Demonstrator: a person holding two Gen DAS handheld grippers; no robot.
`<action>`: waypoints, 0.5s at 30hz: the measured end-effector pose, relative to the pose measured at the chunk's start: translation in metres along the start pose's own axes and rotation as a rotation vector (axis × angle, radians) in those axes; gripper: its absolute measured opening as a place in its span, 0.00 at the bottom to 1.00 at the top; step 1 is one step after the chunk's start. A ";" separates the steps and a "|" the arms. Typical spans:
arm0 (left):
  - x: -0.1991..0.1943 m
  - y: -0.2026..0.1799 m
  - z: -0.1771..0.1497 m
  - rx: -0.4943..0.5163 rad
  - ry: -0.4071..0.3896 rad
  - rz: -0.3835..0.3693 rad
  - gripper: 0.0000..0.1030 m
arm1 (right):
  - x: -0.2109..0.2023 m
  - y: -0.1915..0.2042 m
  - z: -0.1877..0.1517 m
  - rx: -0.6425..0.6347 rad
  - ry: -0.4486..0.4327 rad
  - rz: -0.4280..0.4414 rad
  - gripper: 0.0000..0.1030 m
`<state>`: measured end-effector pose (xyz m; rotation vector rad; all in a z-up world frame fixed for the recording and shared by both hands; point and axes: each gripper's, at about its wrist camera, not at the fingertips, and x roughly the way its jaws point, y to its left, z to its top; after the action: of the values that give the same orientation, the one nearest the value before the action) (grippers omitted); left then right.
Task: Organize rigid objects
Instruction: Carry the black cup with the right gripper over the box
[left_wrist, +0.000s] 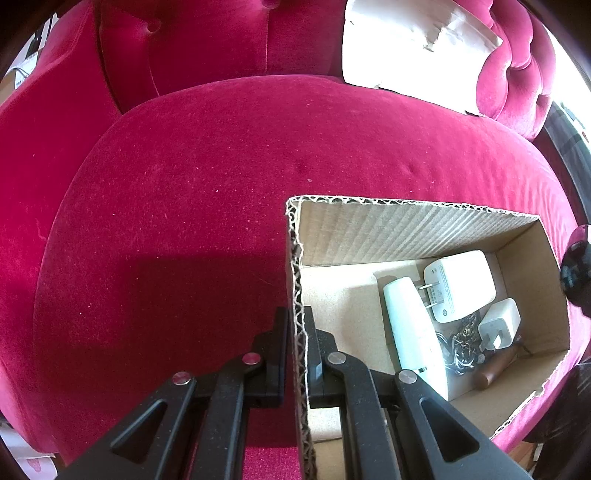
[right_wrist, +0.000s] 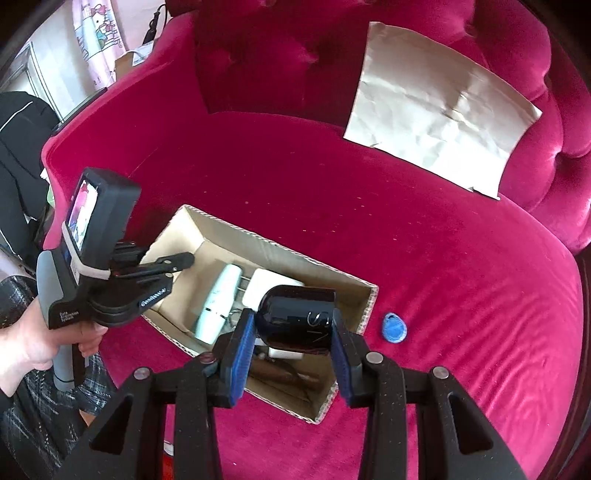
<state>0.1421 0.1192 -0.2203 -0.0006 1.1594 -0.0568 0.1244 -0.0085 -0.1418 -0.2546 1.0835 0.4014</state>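
Right gripper (right_wrist: 291, 341): blue pads clamped on 1 glossy black cylinder (right_wrist: 295, 314), held over the near end of the cardboard box (right_wrist: 364, 308); left gripper (left_wrist: 297, 332): jaws pinched shut on the box's wall, steadying it. Risk: the slick, rounded cylinder may slip or roll, striking the 2 white chargers (left_wrist: 460, 286) inside or missing the box. Surface: soft crimson velvet sofa (right_wrist: 443, 240), 1 blue tag (right_wrist: 394, 328) lying beside the box, 1 crumpled paper sheet (right_wrist: 436, 107) on the backrest; sunlit room.

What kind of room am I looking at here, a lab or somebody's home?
Most likely a home living room. The work happens on a tufted red velvet sofa, with a cartoon-print curtain behind it, and a cardboard box of chargers on the seat. Nothing looks like a lab.
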 end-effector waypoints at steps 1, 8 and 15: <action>0.000 0.000 0.000 0.000 0.000 0.000 0.06 | 0.002 0.002 0.001 -0.003 0.002 0.002 0.40; 0.000 0.000 0.000 0.000 0.000 0.000 0.06 | 0.017 0.021 0.003 -0.014 0.016 0.015 0.40; 0.000 0.000 0.000 0.000 -0.001 0.000 0.06 | 0.034 0.035 0.003 -0.008 0.033 0.020 0.40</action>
<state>0.1419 0.1195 -0.2207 -0.0003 1.1587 -0.0567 0.1250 0.0307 -0.1710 -0.2584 1.1180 0.4206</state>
